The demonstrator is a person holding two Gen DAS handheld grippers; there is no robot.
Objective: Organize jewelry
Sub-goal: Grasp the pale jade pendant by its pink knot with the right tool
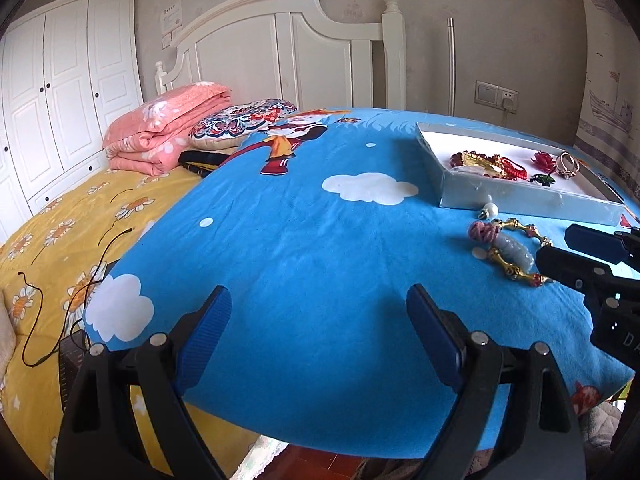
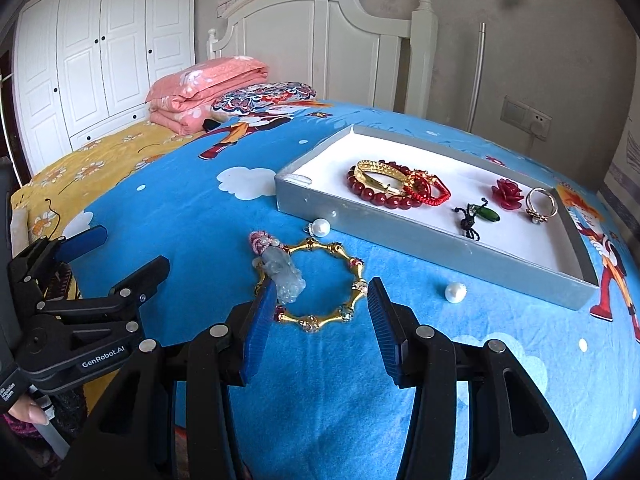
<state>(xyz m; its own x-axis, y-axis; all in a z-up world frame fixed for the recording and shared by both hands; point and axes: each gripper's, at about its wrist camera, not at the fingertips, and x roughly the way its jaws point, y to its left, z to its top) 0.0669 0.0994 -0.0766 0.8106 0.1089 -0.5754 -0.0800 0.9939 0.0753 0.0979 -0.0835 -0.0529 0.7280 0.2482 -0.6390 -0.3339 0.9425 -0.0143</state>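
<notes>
We found the gold bangle (image 2: 320, 284) lying flat on the blue cartoon sheet (image 2: 200, 208), near the front wall of the grey tray (image 2: 400, 228) but apart from it. A pale carved stone pendant (image 2: 284, 274) with a pink knotted cord (image 2: 262, 240) lay across the bangle's left side. One white pearl (image 2: 321, 227) sat just beside the tray's front wall, and a second pearl (image 2: 455, 292) lay on the sheet to the right of the bangle.

Inside the tray, on its white lining, we saw a red bead bracelet (image 2: 380, 196) overlapped by a gold bracelet (image 2: 380, 176) and a red cord bracelet (image 2: 430, 190), then a green pendant on black cord (image 2: 480, 216), a red rose piece (image 2: 507, 194) and a gold ring (image 2: 541, 204).

Our right gripper (image 2: 316, 300) hovered just over the bangle's near edge with its blue pads (image 2: 260, 328) spread wide, holding nothing. Our left gripper (image 1: 318, 312) was well to the left over bare sheet, its jaws also spread and empty.

Farther off lay a folded pink quilt (image 1: 168, 128), a patterned cushion (image 1: 244, 120), the yellow flowered bedding (image 1: 60, 232), the white headboard (image 1: 280, 48) and the white wardrobe (image 1: 68, 80).
</notes>
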